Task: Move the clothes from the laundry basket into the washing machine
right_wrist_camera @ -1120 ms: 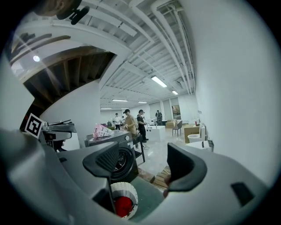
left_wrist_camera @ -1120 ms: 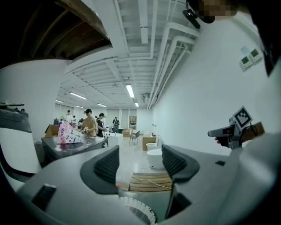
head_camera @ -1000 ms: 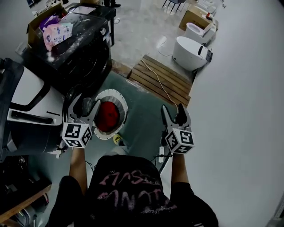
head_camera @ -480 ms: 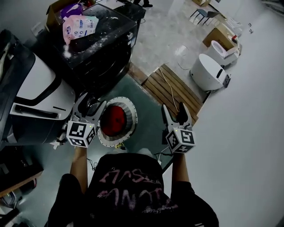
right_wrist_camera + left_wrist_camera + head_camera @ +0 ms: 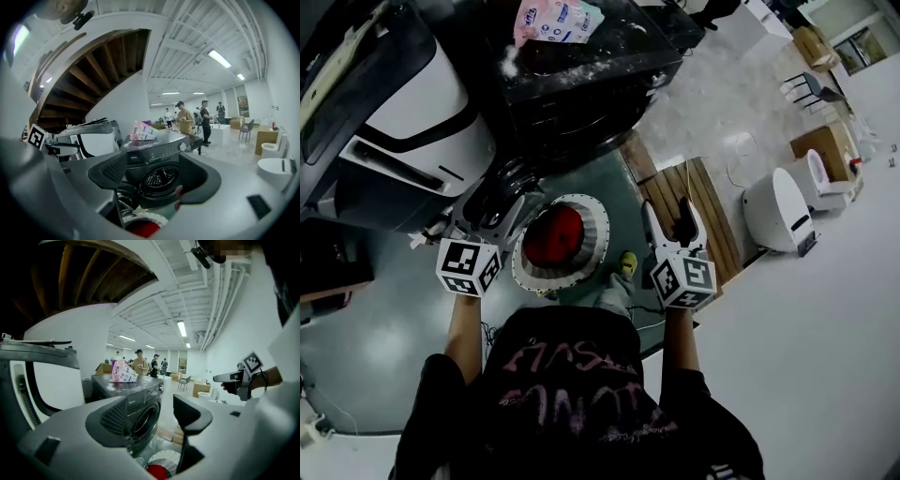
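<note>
Head view: my left hand-held gripper (image 5: 495,208) and right hand-held gripper (image 5: 672,220) hang released, empty; laundry basket (image 5: 592,246) with red clothes (image 5: 558,234) sits just before the washing machine (image 5: 581,94); I should lower squarely, grabbing deep.

Ceiling strip lamps (image 5: 182,328) above and behind the washing machine (image 5: 140,401) give cool, even light. In the head view the machine is dim and underexposed, while the floor (image 5: 825,356) to its right is washed out. Both gripper views bend strongly and darken at the rims. The stair underside (image 5: 93,75) left of the machine lies in shadow. In front of the machine the left tongs (image 5: 153,420) and right tongs (image 5: 157,180) loom soft, out of focus.
</note>
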### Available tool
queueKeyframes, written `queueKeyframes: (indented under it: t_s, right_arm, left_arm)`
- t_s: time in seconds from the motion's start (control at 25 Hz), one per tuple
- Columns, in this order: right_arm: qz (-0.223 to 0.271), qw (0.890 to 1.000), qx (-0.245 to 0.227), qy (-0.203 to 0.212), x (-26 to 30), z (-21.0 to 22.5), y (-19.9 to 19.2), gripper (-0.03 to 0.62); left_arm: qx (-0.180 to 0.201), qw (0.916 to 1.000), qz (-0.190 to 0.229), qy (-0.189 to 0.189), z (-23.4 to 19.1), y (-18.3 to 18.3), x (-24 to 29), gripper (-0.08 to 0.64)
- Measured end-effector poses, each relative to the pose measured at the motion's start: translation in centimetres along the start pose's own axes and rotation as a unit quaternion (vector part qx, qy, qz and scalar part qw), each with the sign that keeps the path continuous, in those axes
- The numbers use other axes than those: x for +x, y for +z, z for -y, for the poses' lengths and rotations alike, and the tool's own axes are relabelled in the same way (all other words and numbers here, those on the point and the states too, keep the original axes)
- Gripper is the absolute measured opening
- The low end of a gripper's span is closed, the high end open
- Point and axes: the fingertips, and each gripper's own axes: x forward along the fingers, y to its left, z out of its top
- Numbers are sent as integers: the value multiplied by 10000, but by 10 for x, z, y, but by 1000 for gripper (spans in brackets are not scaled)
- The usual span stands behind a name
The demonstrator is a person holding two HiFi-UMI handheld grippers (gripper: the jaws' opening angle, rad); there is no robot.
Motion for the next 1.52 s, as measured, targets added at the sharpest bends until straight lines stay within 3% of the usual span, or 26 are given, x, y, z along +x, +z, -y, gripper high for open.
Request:
queueKeyframes:
  t_s: [0.16,0.36,0.56,0.76,0.96,1.2,1.36,1.52]
  right_arm:
    - [-196,9964,-165,810,50,0,1,349]
    - [-271,9840,-170,1752,105,18,20,348]
    - [-436,9716,-218,2316,139,29,29,348]
    - [-565,9566,-393,2831,153,12,20,348]
    - [-732,9433,-676,3166,147,-24,6,347]
    - [-894,9259,-1010,3529,138,-65,-12,348]
    - [-988,9168,-1152,3694,136,-72,-22,348]
    - [-1109,9002,-1583,3902,135,-69,-32,348]
  left_arm:
    - [-227,9968,-92,755,-9,-10,-2,305]
    - [-458,9863,-207,1570,4,-11,1,305]
    - [-599,9728,-347,2211,23,-15,-14,305]
    - [-640,9616,-313,2650,19,-19,-43,305]
    - [-711,9566,-443,2792,15,-38,-72,305]
    - [-716,9604,-615,2622,19,-57,-79,305]
    - [-602,9594,-720,2658,24,-65,-82,305]
    - [-550,9586,-845,2662,31,-75,-81,305]
